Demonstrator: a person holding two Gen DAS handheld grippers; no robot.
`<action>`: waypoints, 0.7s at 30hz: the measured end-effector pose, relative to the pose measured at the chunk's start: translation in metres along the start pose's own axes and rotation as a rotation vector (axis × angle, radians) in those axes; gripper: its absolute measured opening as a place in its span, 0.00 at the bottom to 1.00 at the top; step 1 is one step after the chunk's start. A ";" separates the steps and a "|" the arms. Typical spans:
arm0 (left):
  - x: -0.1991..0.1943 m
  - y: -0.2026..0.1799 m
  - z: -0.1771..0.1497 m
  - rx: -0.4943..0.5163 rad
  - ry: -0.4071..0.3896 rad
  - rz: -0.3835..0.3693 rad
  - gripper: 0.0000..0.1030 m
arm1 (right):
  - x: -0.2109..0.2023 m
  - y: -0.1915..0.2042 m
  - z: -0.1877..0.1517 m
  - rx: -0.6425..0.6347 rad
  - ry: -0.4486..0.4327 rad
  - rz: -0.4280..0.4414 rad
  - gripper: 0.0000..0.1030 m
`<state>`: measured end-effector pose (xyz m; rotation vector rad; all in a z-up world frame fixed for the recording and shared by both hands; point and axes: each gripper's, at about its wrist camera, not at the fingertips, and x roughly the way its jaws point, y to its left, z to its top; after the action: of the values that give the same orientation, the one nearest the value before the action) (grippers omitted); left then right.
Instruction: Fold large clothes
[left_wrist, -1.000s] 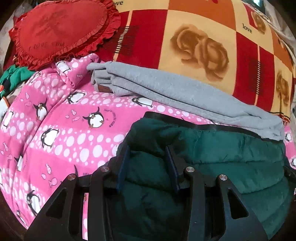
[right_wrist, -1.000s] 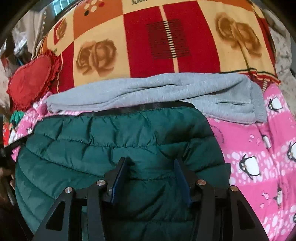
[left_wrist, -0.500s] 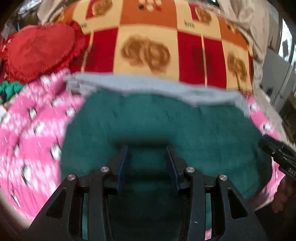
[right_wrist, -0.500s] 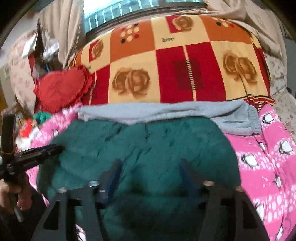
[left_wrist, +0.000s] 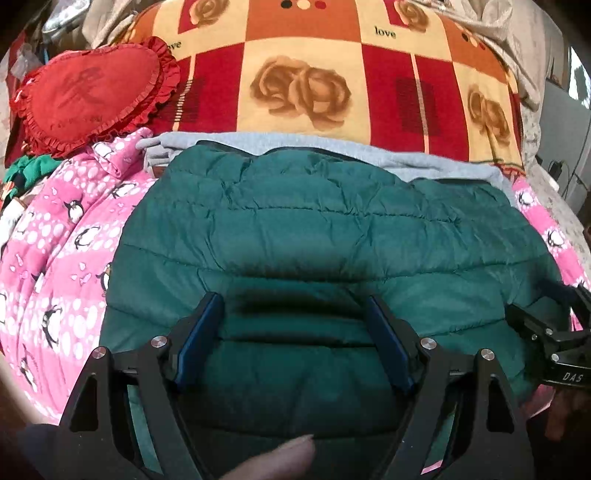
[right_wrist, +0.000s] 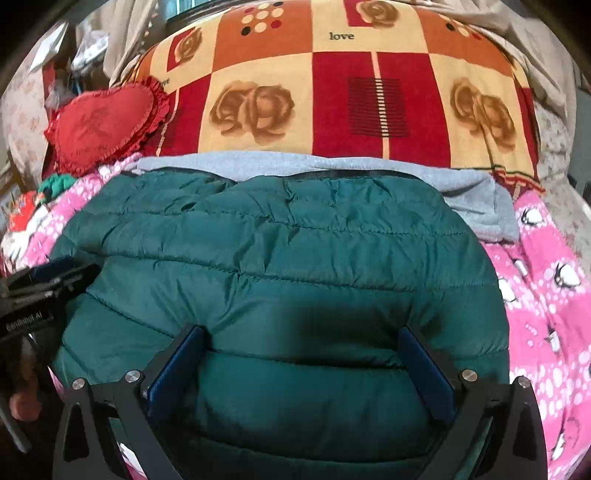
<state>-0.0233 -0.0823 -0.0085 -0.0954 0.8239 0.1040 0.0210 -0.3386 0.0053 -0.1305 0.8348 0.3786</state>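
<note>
While both grippers' jaws are opening over green puffer jacket (left_wrist: 325, 236), nothing clamped: long axis runs across you, left gripper (left_wrist: 293, 321) and right gripper (right_wrist: 301, 354) equally near its front edge.

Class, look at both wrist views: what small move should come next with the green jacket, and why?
Probably draw both claws back clear of the green puffer jacket. It already lies folded on the pink penguin blanket, overlapping the grey garment. The left claw and right claw are opening, their pads not pressing the fabric.
</note>
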 end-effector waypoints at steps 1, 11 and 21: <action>-0.003 0.000 0.002 -0.004 0.006 -0.002 0.78 | -0.003 0.000 0.002 0.003 0.008 0.003 1.00; -0.116 -0.014 -0.013 0.097 0.077 0.023 0.78 | -0.139 0.033 -0.033 0.008 -0.002 -0.030 1.00; -0.173 -0.022 -0.088 0.057 0.131 0.002 0.78 | -0.217 0.057 -0.089 0.040 -0.031 -0.028 1.00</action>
<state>-0.2010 -0.1242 0.0605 -0.0483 0.9570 0.0762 -0.1948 -0.3685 0.1096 -0.0989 0.8085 0.3370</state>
